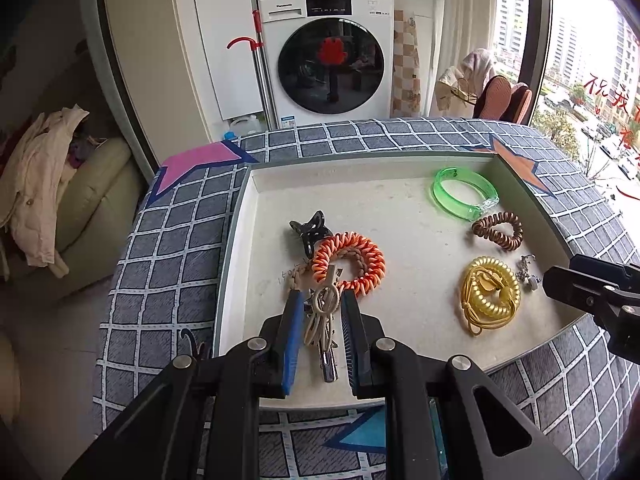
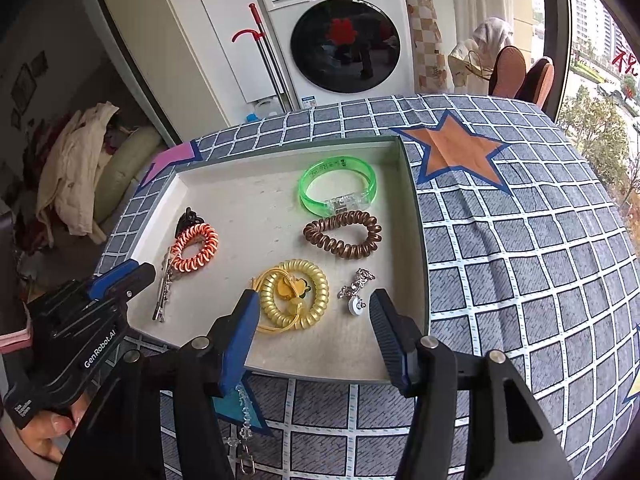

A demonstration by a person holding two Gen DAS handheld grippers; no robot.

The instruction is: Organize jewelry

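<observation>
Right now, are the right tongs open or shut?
Open. In the right wrist view the right tongs stand wide apart above the tray, nothing pressed between them; the gold coil hair tie lies below.

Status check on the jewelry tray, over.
Left gripper narrow around beige hair clip, grip unclear. Right gripper open, empty, above gold coil tie. Nothing blocking tray.

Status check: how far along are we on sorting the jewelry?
Done: green bangle, brown coil tie, gold coil tie, silver charm bracelet and orange coil tie lie in the tray. In hand: left gripper brackets the beige hair clip; grip unclear. Right gripper is open, empty. Left: the clear bead chain on the tablecloth outside the tray.
</observation>
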